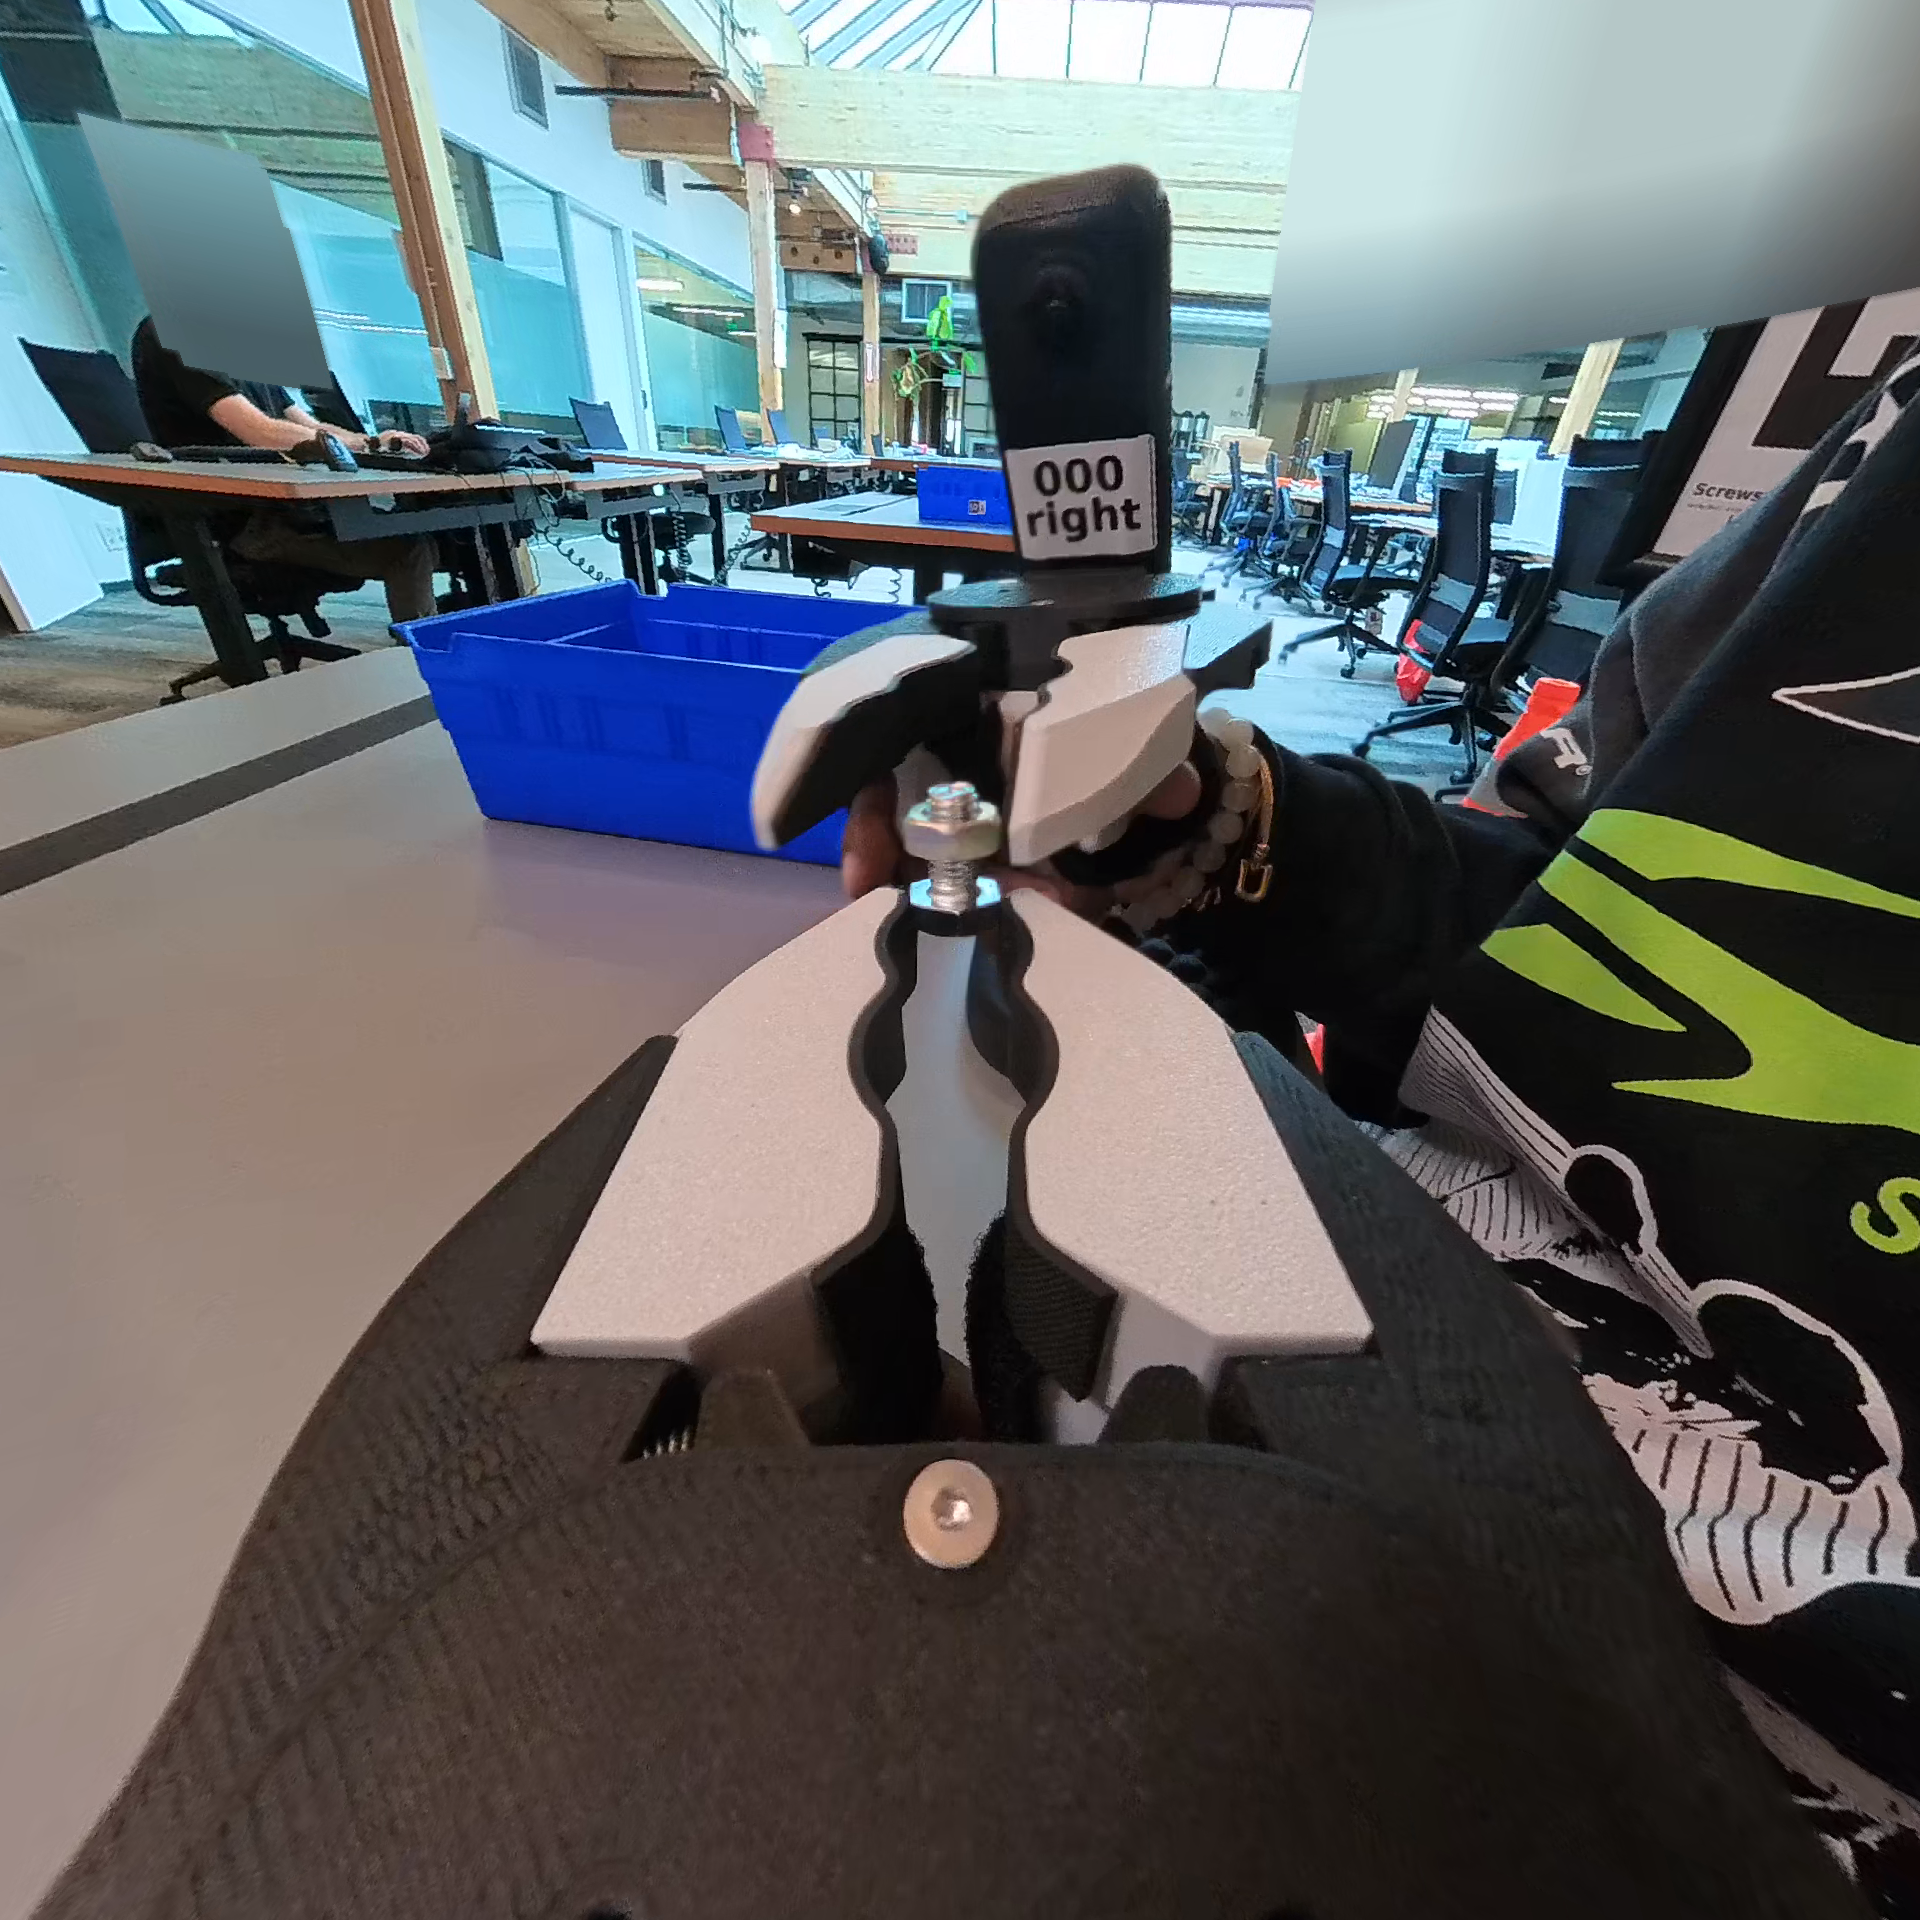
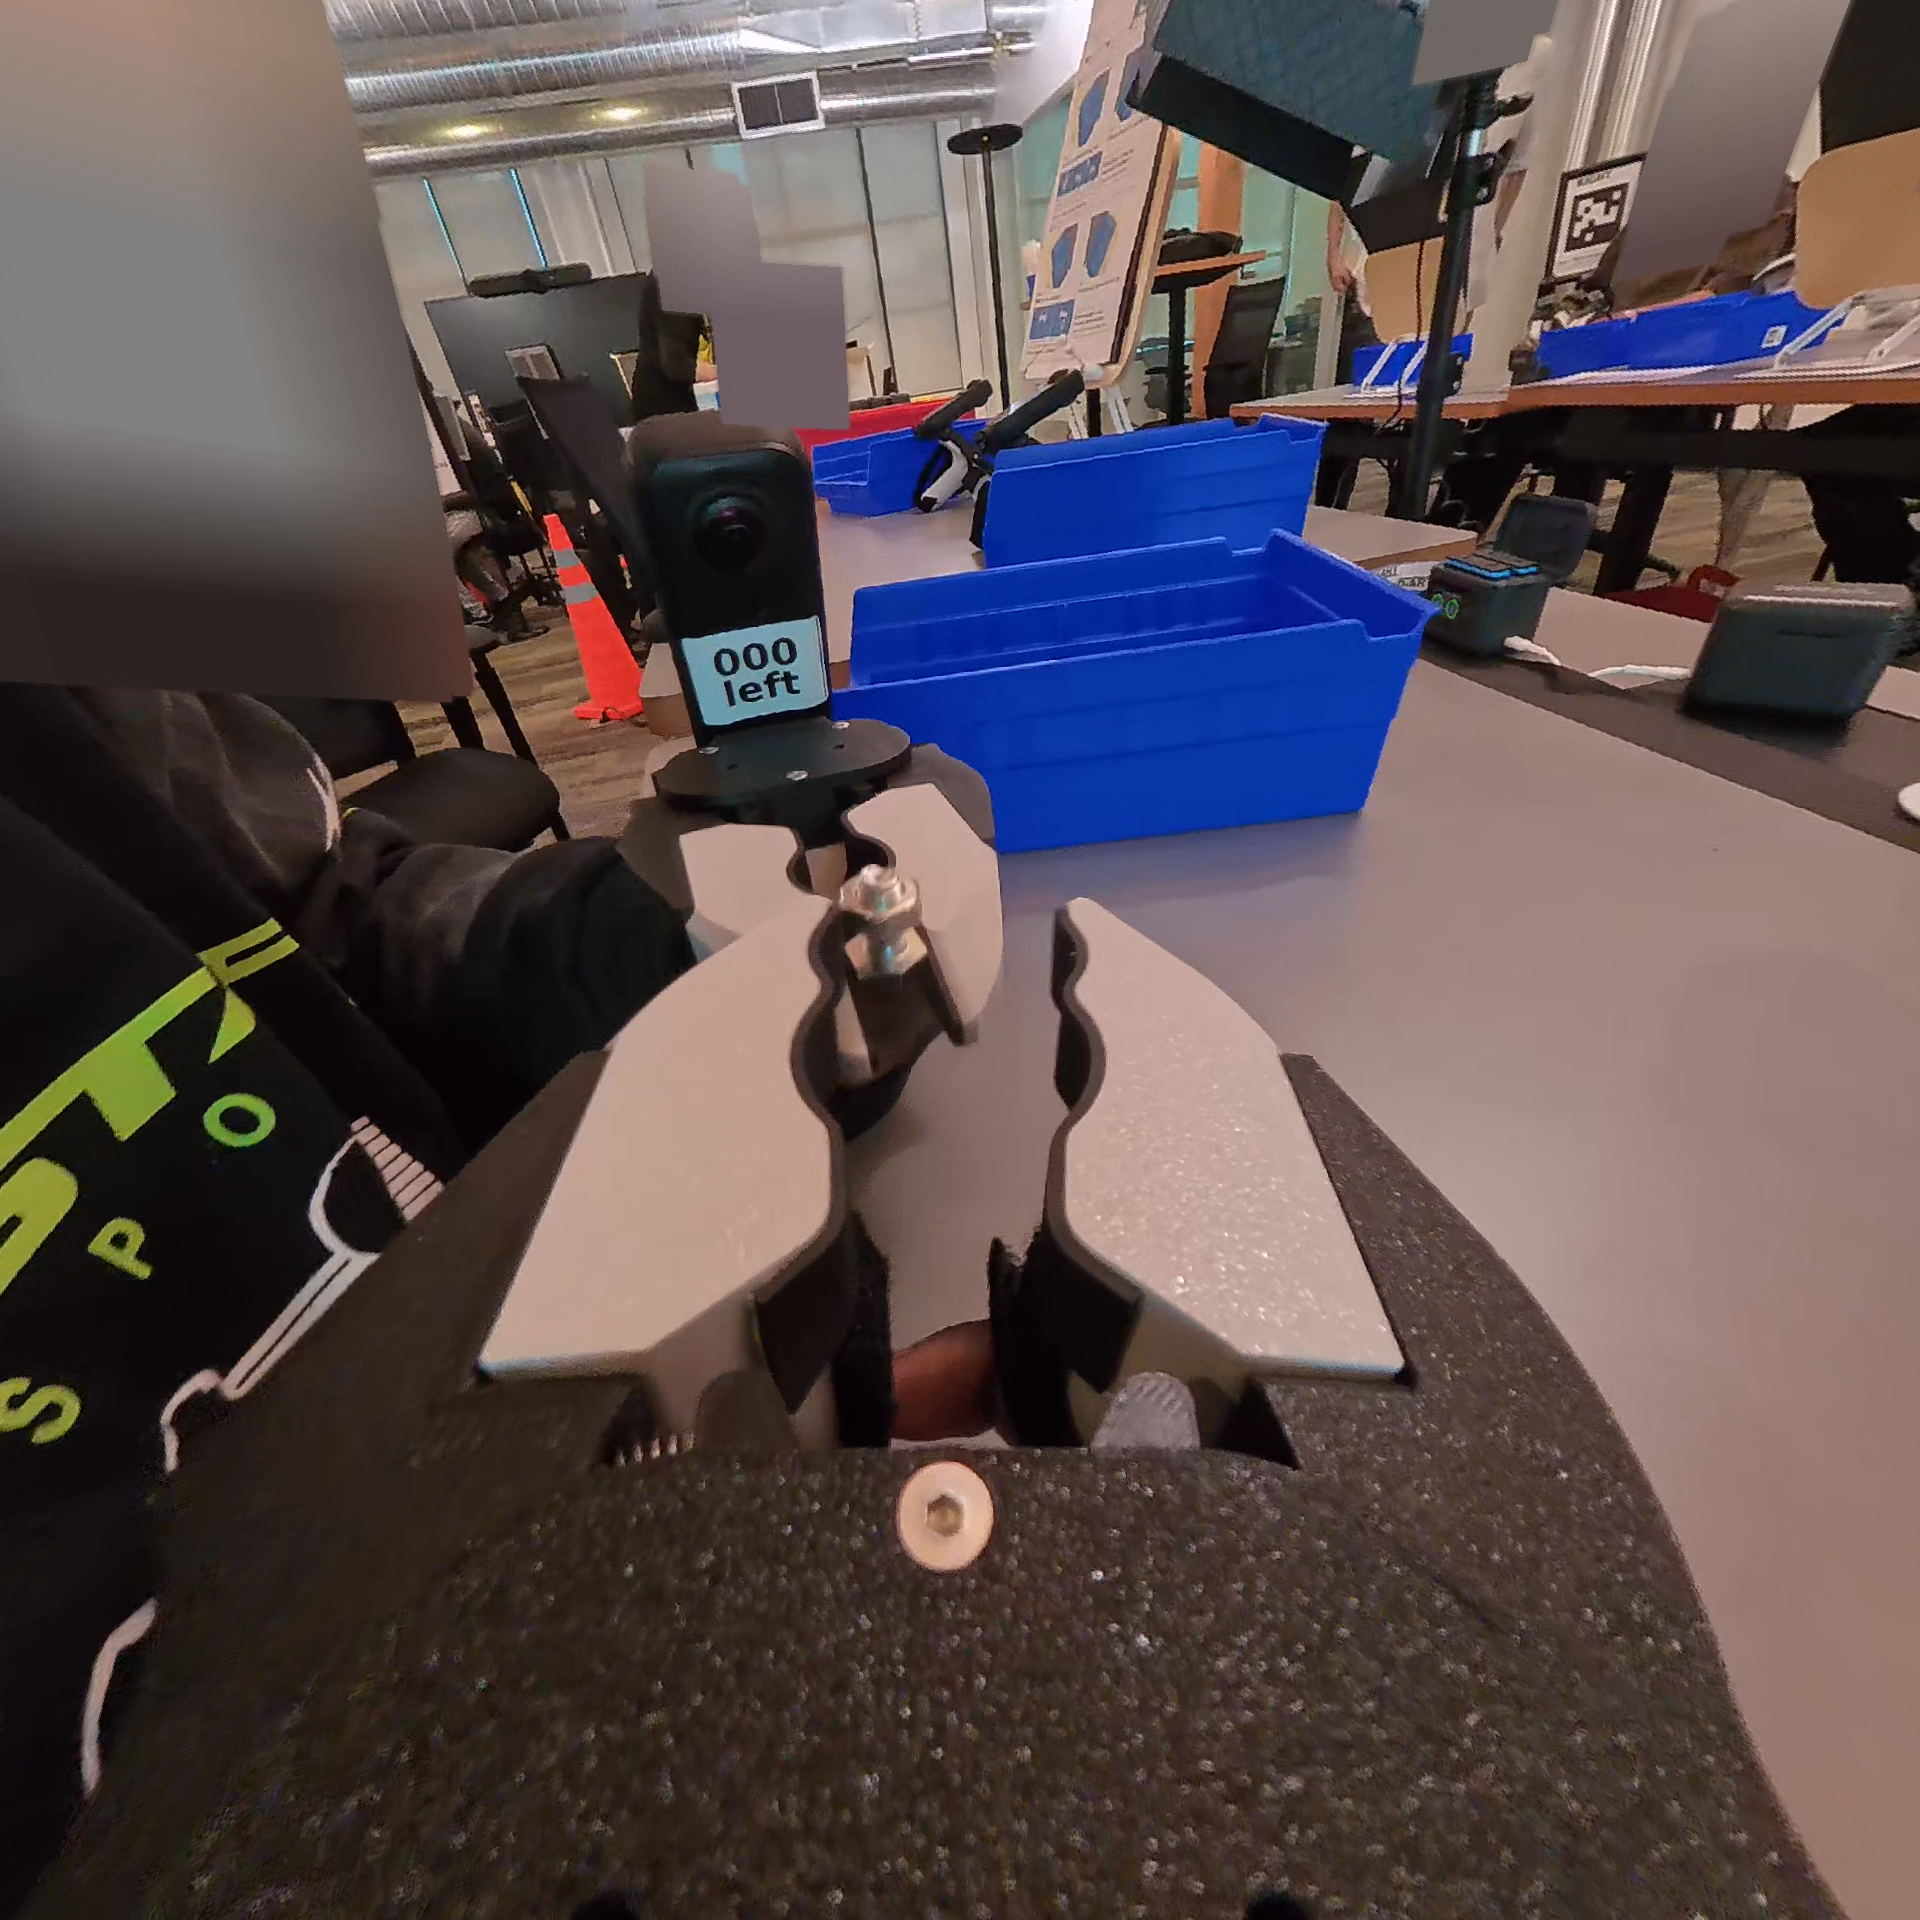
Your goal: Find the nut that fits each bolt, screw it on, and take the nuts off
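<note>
1. Bolt [image 1: 948, 891] sits at centre frame in my left wrist view, its hex head pinched between my left gripper's [image 1: 951, 914] fingertips, threaded end pointing away.
2. Nut [image 1: 951, 828] rides near the bolt's tip. My right gripper's [image 2: 935, 940] fingers are spread around it, not pressing.
3. I judge the next turn needs a square regrip on the nut's flats, keeping the bolt steady.
4. Count: one bolt, one nut, two grippers; farther back, one blue bin [image 1: 623, 696] in the left view, several in the right.
</note>
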The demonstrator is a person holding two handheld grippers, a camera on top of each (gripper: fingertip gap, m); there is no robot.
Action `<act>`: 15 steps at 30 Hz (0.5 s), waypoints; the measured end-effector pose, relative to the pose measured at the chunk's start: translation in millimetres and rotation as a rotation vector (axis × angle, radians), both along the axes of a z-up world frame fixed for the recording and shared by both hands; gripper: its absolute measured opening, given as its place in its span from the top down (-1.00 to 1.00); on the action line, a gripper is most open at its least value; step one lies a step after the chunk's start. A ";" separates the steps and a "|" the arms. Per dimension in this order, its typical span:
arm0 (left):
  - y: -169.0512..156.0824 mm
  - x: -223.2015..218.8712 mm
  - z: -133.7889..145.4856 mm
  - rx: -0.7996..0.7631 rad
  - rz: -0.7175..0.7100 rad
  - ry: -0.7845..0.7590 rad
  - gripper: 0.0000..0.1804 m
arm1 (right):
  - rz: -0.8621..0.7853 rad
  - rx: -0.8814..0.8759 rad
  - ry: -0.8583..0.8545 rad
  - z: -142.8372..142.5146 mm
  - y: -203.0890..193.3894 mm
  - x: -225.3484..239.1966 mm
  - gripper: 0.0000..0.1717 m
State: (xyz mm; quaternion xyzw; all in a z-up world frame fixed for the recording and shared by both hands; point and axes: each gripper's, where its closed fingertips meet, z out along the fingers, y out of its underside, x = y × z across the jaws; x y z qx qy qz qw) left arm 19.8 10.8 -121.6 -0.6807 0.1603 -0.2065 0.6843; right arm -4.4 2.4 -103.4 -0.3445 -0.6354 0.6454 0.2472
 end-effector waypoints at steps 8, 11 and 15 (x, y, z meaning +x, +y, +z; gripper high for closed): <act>-0.6 1.1 0.6 0.005 -0.007 0.003 0.84 | -0.050 -0.053 0.035 8.1 21.3 9.8 0.76; -0.3 0.7 -0.3 0.003 -0.002 0.009 0.84 | 0.010 -0.027 0.018 4.1 0.2 6.2 0.54; 0.4 1.2 -1.8 -0.003 -0.002 0.016 0.84 | 0.037 -0.027 0.011 3.8 -18.5 -3.8 0.49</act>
